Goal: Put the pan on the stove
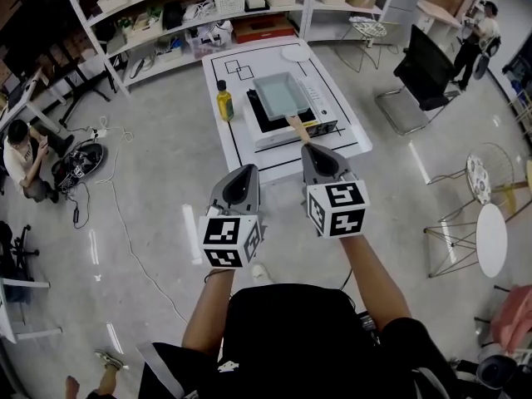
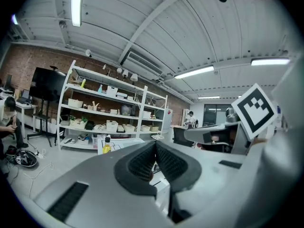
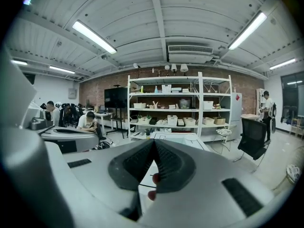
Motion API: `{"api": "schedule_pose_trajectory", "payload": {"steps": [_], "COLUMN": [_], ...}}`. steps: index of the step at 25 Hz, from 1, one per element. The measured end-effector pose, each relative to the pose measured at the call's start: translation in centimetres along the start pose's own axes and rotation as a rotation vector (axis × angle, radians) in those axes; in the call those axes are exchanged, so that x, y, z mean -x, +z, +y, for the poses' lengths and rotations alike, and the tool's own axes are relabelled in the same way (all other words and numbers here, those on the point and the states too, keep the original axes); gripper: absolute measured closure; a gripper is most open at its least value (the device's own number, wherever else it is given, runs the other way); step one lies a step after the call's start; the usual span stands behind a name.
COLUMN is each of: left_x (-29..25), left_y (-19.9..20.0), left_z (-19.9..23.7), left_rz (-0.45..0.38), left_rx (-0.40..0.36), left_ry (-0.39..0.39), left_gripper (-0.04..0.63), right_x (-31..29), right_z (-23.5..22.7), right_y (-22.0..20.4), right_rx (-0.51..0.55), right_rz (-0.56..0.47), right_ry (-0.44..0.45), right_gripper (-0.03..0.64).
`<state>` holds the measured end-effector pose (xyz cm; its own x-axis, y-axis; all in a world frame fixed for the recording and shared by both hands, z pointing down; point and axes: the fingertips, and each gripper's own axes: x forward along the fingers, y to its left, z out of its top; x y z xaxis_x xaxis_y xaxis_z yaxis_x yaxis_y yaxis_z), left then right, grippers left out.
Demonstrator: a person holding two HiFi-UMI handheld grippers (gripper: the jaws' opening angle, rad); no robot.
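A square grey pan [image 1: 280, 94] with a wooden handle [image 1: 295, 125] rests on the black stove [image 1: 259, 116], on a white table [image 1: 353, 135] ahead of me. The handle points toward me. My left gripper [image 1: 238, 174] is held in the air well short of the table, its jaws shut and empty; the left gripper view shows the left gripper [image 2: 155, 148] with its pads pressed together. My right gripper [image 1: 315, 150] hovers near the table's front edge, just short of the handle's end, and it too is shut on nothing. In its own view the right gripper [image 3: 154, 148] shows closed pads.
A yellow bottle [image 1: 224, 100] stands at the table's left edge, and a white plate [image 1: 294, 53] lies at its far end. Shelves [image 1: 208, 7] with bins line the back wall. A black chair [image 1: 424, 73] stands to the right. One person [image 1: 21, 160] sits at far left.
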<state>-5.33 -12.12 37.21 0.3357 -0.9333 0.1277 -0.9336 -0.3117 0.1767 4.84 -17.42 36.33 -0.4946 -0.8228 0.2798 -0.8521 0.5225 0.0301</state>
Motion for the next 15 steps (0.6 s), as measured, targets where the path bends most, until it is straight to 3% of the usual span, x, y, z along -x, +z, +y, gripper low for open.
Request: {"api": "schedule_pose_trajectory", "payload": {"steps": [15], "left_x": [3.7], "left_y": [-1.9], "left_z": [-7.5], "left_rz": [-0.004], "left_rx": [-0.022], "left_ry": [0.062], "left_gripper": [0.584], "right_x": [7.5], "right_z": [-2.0], "right_y": [-1.3], "right_rx": [-0.010], "right_rz": [-0.054], "right_ry": [0.058], "right_gripper": [0.614]}}
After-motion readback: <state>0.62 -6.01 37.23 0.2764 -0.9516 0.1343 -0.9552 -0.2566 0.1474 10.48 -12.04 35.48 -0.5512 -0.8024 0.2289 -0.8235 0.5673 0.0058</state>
